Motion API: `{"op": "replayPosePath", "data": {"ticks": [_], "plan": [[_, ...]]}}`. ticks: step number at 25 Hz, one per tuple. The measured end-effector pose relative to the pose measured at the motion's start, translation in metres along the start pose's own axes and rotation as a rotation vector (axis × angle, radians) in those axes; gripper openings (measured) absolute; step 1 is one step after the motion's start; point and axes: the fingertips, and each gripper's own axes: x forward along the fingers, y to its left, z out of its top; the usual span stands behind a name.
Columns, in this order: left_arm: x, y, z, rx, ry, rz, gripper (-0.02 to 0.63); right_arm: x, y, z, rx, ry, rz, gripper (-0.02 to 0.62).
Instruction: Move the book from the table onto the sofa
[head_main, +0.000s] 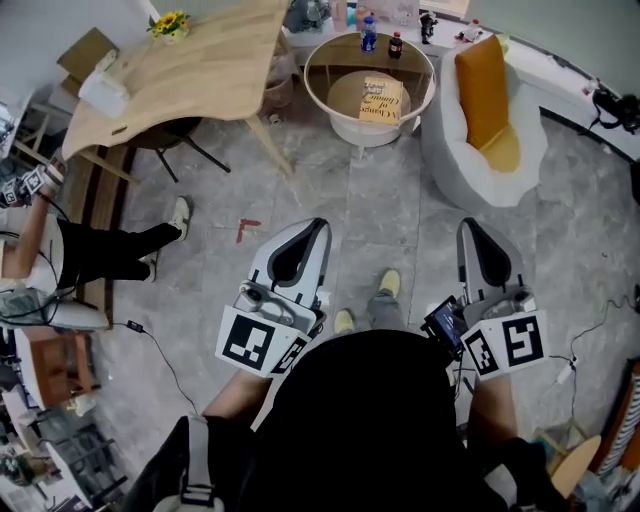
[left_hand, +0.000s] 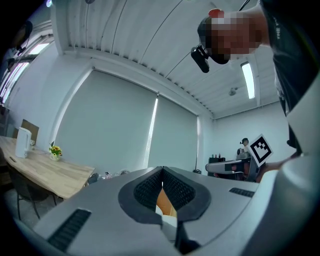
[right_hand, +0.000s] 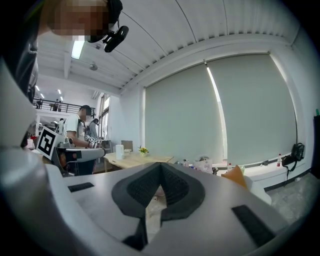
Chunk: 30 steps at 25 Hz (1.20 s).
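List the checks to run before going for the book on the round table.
1. Book lies flat on the round table: ok.
2. Book on the top surface, not under glass: cannot tell.
3. Bottles stand apart from the book: ok.
4. Left gripper empty: ok; open for a grasp: not ok, jaws together.
5. Right gripper empty: ok; open: not ok, jaws together.
6. Sofa seat has room, orange cushion leaning at its back: ok.

Open floor (head_main: 390, 215) ahead, round table (head_main: 318, 95) beyond
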Motion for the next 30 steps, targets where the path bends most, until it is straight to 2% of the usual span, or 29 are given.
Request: {"op": "replayPosePath", "data": {"ticks": [8,14,30], "plan": [[0.071,-0.014,0.002,0.016,0.009,-0.013,0.014,0.015,-0.067,0.007,0.022,-0.016,-0.004,0.009],[0.109,-0.026,0.002,0.040,0.014,-0.003,0.014,0.026,-0.102,0.010,0.030,-0.027,0.022,0.009],[0.162,-0.048,0.007,0.077,0.010,0.022,0.014,0.046,-0.148,0.012,0.052,-0.051,0.080,0.009]]}}
